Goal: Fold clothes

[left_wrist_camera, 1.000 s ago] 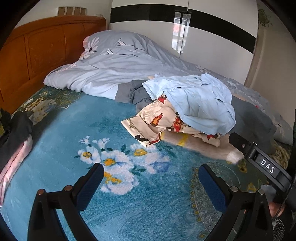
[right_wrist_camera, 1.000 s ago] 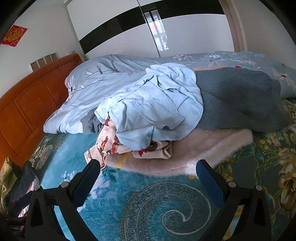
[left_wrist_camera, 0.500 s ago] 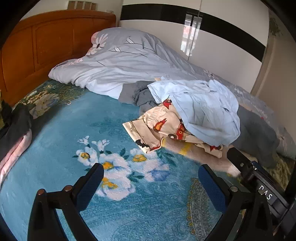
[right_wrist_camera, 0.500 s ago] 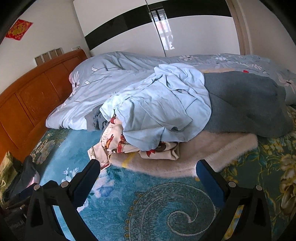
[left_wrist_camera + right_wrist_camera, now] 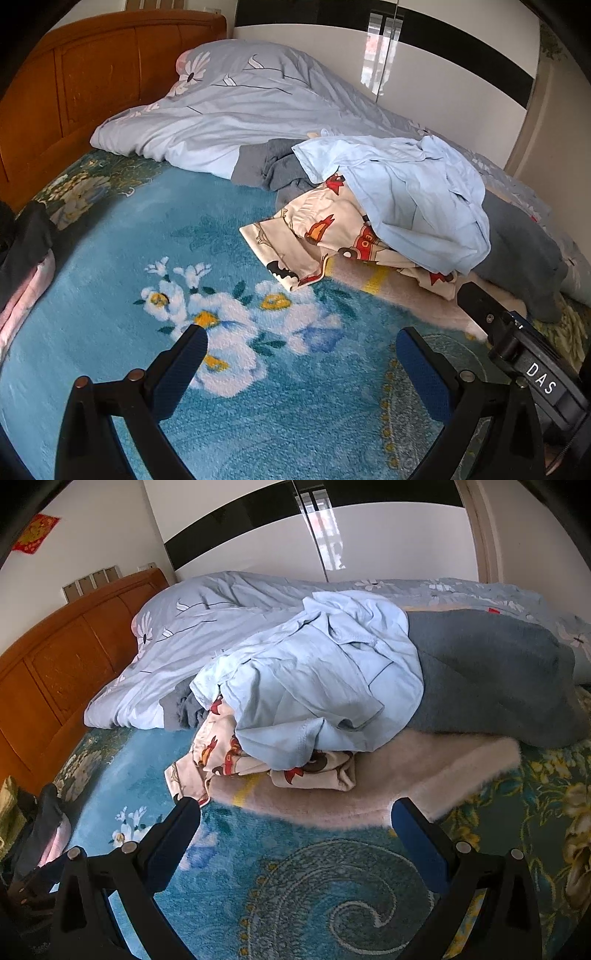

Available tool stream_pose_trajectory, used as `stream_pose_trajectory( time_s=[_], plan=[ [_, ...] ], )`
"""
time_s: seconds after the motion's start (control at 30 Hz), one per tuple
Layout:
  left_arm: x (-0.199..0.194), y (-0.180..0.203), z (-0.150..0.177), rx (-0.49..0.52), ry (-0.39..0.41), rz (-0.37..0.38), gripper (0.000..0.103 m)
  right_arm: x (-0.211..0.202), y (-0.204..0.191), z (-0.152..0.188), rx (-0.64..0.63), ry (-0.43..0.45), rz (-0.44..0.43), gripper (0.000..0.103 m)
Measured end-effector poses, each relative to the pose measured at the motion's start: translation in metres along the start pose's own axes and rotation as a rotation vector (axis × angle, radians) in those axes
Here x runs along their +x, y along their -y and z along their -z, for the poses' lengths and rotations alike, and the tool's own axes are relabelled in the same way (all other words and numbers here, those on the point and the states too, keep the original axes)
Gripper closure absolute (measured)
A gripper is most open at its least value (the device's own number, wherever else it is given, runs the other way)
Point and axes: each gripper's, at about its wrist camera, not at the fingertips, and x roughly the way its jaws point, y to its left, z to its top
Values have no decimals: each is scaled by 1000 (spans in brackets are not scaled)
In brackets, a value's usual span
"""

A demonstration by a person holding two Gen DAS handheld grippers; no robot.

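A heap of clothes lies on the bed. On top is a crumpled light blue shirt [image 5: 417,192] [image 5: 325,686]. Under it is a cream garment with red cartoon prints [image 5: 314,240] [image 5: 229,757], then a fuzzy beige piece [image 5: 402,291] [image 5: 351,786], with grey garments [image 5: 517,243] [image 5: 487,679] alongside. My left gripper [image 5: 301,354] is open above the blue floral blanket [image 5: 129,295], short of the heap. My right gripper [image 5: 295,827] is open too, its fingertips at the near edge of the fuzzy beige piece. Neither holds anything.
A pale blue flowered duvet [image 5: 240,107] [image 5: 207,627] is bunched behind the heap against the wooden headboard [image 5: 81,81] [image 5: 59,672]. Dark and pink clothes [image 5: 26,258] [image 5: 48,823] lie at the left edge. A white wardrobe [image 5: 332,535] stands beyond the bed.
Both grippers have moved closer to the heap, which now looks larger in both views. Both have stayed open and the clothes have not been touched.
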Motion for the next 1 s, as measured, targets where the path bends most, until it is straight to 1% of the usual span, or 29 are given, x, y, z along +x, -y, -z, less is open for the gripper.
stream_pose_trajectory(
  time_s=[0.17, 0.93, 1.0],
  plan=[
    [5, 1, -4, 18, -7, -8, 0, 4, 0, -1, -5, -7, 12, 0],
    [8, -6, -7, -7, -33, -5, 0, 8, -4, -5, -16, -20, 10, 0],
    [7, -7, -6, -4, -38, -4, 0, 10, 6, -8, 29, -17, -17, 0]
  ],
)
